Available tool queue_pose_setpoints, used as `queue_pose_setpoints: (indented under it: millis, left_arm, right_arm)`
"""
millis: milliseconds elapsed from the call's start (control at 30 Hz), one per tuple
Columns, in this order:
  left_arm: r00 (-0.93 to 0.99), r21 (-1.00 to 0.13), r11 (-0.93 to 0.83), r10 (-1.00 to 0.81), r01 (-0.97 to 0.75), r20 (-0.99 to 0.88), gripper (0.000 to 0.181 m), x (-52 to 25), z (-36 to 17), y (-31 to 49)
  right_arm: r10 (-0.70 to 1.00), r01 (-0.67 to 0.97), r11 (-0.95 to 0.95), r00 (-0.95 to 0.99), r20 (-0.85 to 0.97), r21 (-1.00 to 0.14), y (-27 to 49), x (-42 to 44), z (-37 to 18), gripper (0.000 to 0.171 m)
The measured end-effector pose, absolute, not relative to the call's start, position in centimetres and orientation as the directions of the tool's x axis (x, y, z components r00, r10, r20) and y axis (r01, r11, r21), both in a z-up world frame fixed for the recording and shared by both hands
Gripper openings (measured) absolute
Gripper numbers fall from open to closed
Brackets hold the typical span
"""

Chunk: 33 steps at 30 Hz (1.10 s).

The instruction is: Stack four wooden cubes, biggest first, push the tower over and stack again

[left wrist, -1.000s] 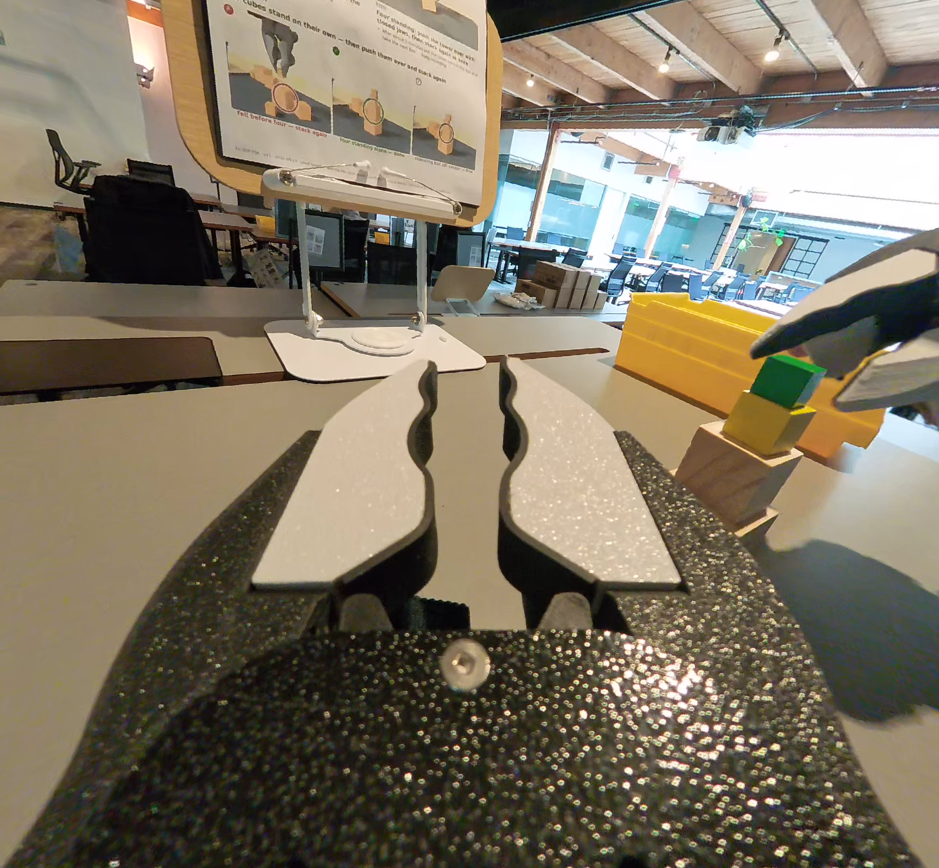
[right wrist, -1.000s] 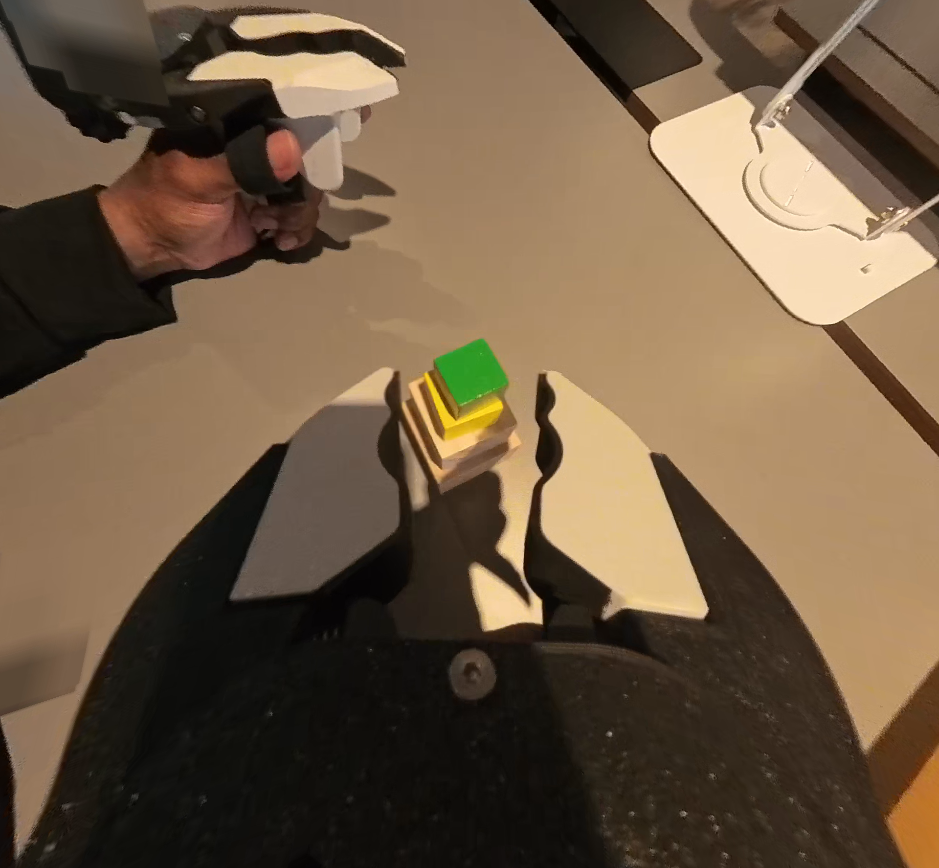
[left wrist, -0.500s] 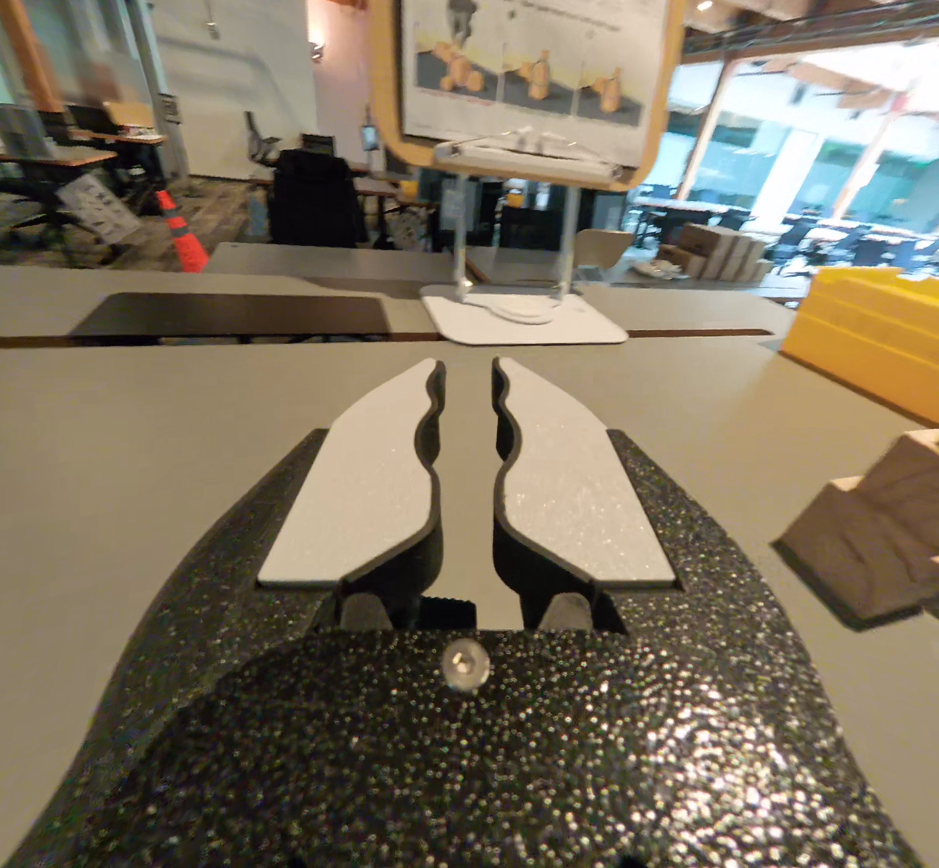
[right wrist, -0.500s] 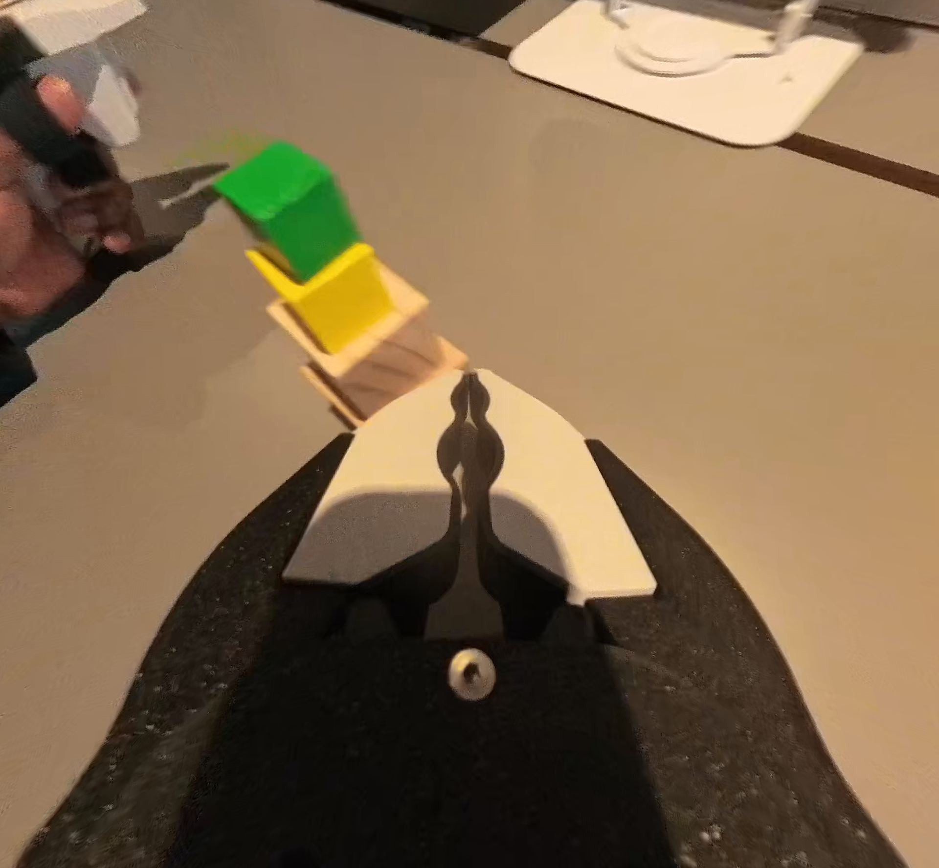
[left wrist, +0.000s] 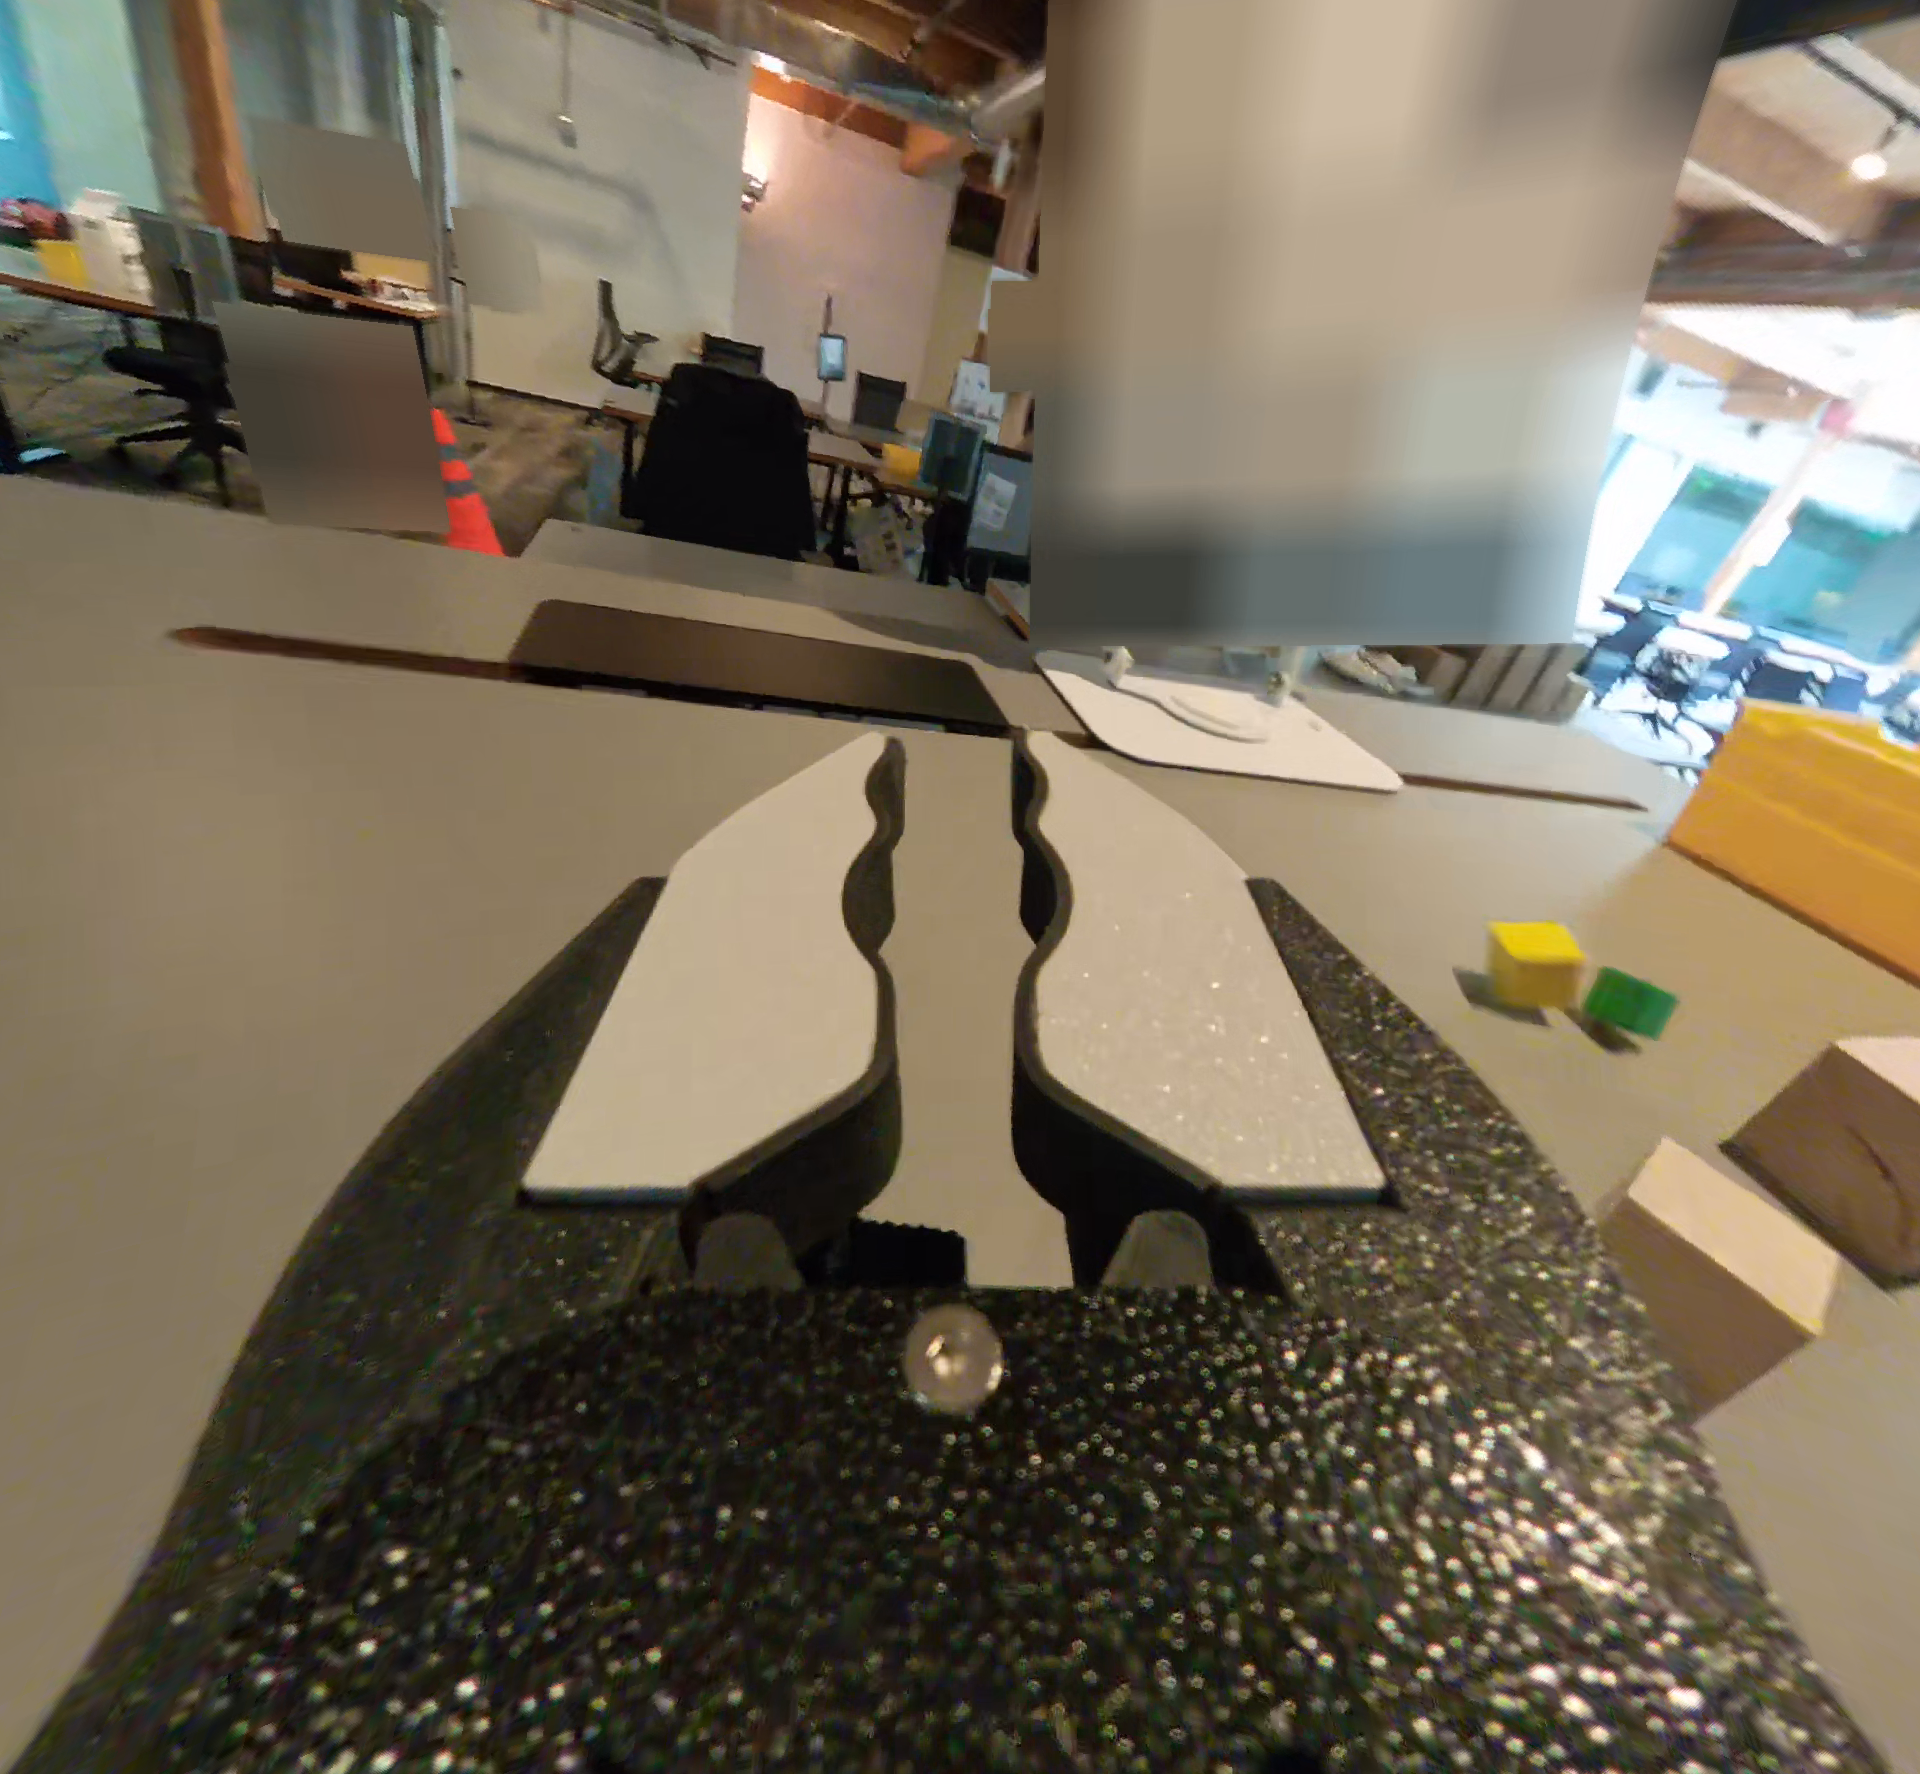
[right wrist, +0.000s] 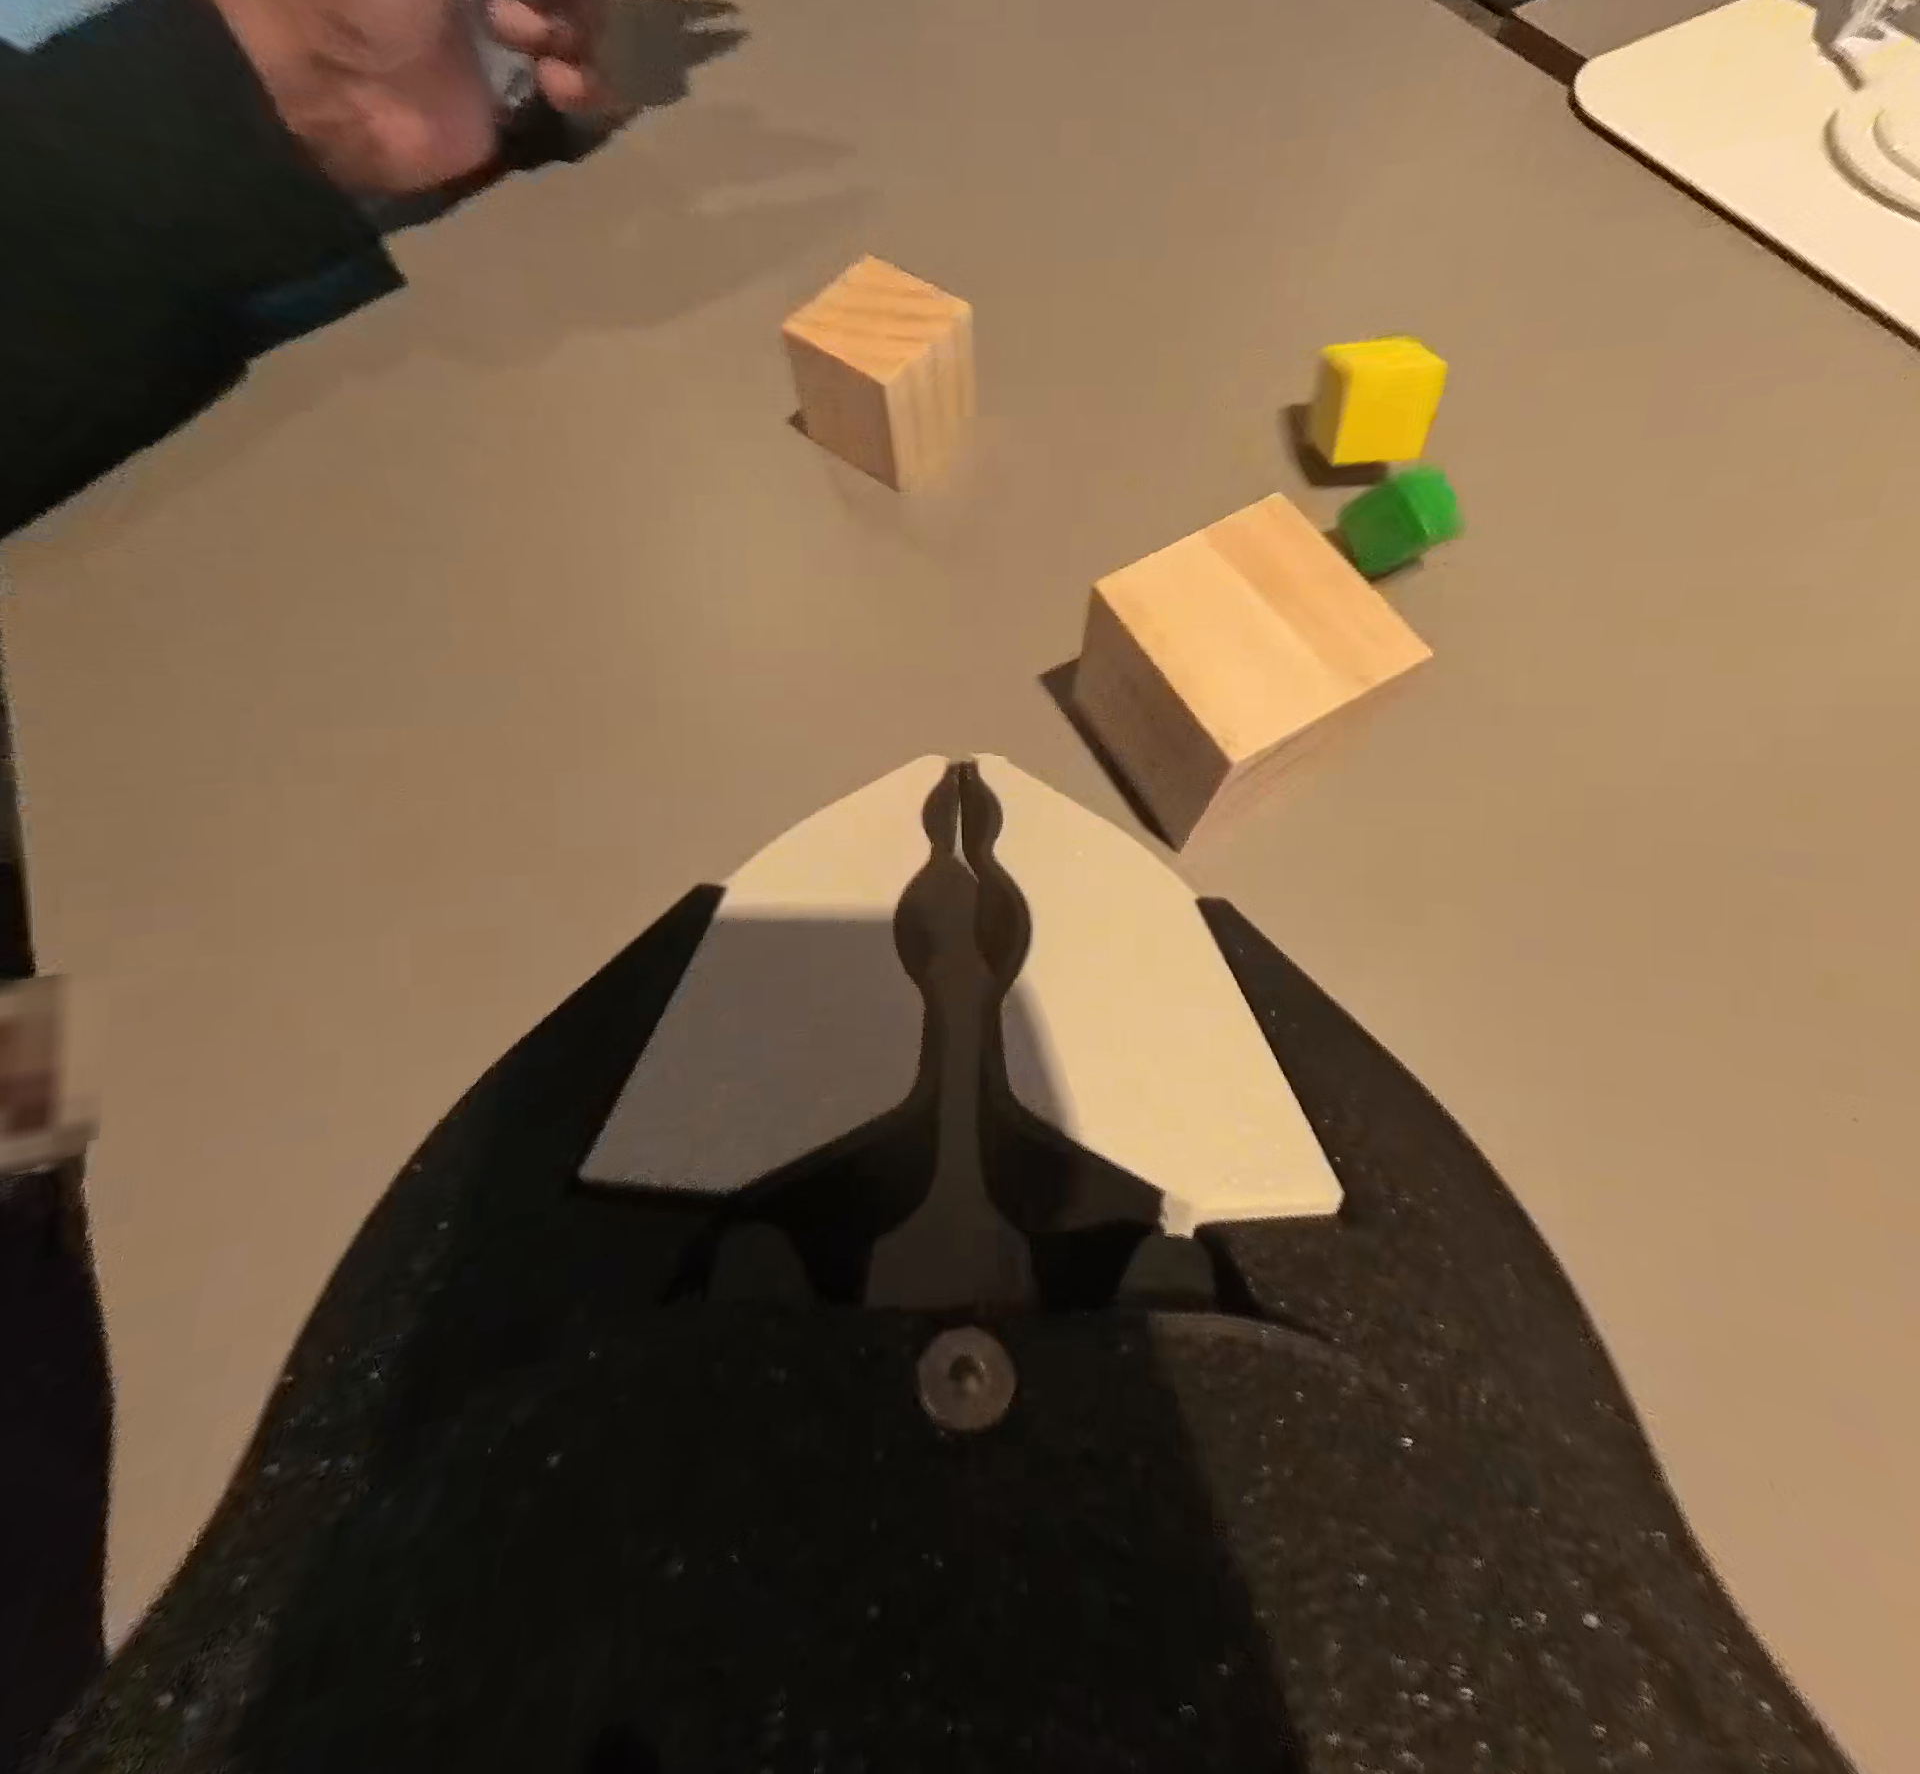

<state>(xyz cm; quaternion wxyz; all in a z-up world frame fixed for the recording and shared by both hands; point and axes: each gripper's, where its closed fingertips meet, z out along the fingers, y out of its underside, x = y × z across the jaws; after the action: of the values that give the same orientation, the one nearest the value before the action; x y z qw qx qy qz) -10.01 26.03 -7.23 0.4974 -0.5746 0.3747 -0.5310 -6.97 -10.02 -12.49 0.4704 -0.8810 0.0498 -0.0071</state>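
The four cubes lie scattered on the grey table. In the right wrist view the large wooden cube (right wrist: 1247, 654) sits just ahead and right of my right gripper (right wrist: 964, 770), which is shut and empty. The medium wooden cube (right wrist: 883, 368) stands farther left. The yellow cube (right wrist: 1377, 399) and the green cube (right wrist: 1397, 519) lie beyond the large one. My left gripper (left wrist: 956, 758) is slightly open and empty, with the cubes off to its right: medium (left wrist: 1714, 1267), large (left wrist: 1839, 1142), yellow (left wrist: 1536, 964), green (left wrist: 1629, 1000).
A white stand base (left wrist: 1216, 737) sits at the back of the table and also shows in the right wrist view (right wrist: 1745, 114). A yellow bin (left wrist: 1818, 820) stands at the far right. A black panel (left wrist: 748, 664) lies in the tabletop. The person's left hand (right wrist: 395, 31) is at upper left. The gap from one gripper's tips to the other's is roughly 35 cm. My right gripper is the nearer one to the large wooden cube (right wrist: 1247, 654): about 7 cm, against 35 cm.
My right gripper shut and pushed the tower, which toppled; the four cubes now lie apart on the table. My left gripper swung away to the left.
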Motion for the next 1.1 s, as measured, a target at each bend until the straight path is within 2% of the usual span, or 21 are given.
queue_pose_setpoints:
  millis: [300,400,467,533,633,833,933,1000,1067,1100]
  left_arm:
    - [-0.081,-0.964,-0.266,-0.961,-0.016,0.266,0.028,-5.0,-8.0,23.3]
    - [-0.315,-0.974,-0.225,-0.924,-0.014,0.218,0.03,-5.3,-7.3,19.2]
    - [-0.573,-0.965,-0.256,-0.783,-0.054,0.24,0.034,-6.9,-6.8,14.2]
    - [-0.697,-0.953,-0.244,-0.652,-0.18,0.299,0.045,-7.9,-7.5,10.3]
    - [-0.722,-0.938,-0.1,-0.613,-0.331,0.32,0.066,-8.1,-9.9,6.5]
    - [-0.664,-0.907,0.126,-0.722,-0.403,0.194,0.087,-7.2,-13.1,5.0]
    - [-0.673,-0.865,0.273,-0.733,-0.421,0.096,0.083,-7.4,-14.9,4.1]
    - [-0.695,-0.8,0.392,-0.718,-0.455,0.044,0.076,-7.7,-16.7,3.5]
    - [-0.686,-0.744,0.462,-0.727,-0.483,-0.005,0.046,-7.6,-17.9,3.6]
    - [-0.687,-0.742,0.467,-0.727,-0.481,-0.012,0.045,-7.5,-18.0,3.6]
  right_arm:
    - [-0.135,-0.09,-0.537,0.991,-0.019,-0.839,-10.6,-5.0,-13.4,0.0]
    - [-0.109,-0.05,-0.523,0.994,0.008,-0.851,-11.3,-4.6,-14.2,0.002]
    - [-0.14,-0.078,-0.496,0.99,-0.009,-0.865,-11.7,-3.8,-14.9,0.005]
    - [-0.133,-0.111,-0.463,0.99,-0.054,-0.879,-11.6,-3.6,-14.5,0.01]
    - [-0.137,-0.13,-0.396,0.987,-0.082,-0.909,-11.3,-3.2,-13.4,0.01]
    - [-0.131,-0.24,-0.249,0.968,-0.212,-0.938,-10.8,-2.7,-11.6,0.012]
    - [-0.14,-0.212,-0.263,0.974,-0.18,-0.941,-10.7,-2.8,-11.7,0.011]
    - [-0.146,-0.196,-0.271,0.976,-0.161,-0.943,-10.5,-2.9,-11.8,0.011]
    - [-0.146,-0.197,-0.27,0.976,-0.162,-0.943,-10.3,-3.1,-11.8,0.011]
    - [-0.146,-0.199,-0.265,0.975,-0.165,-0.943,-10.3,-3.2,-11.7,0.011]
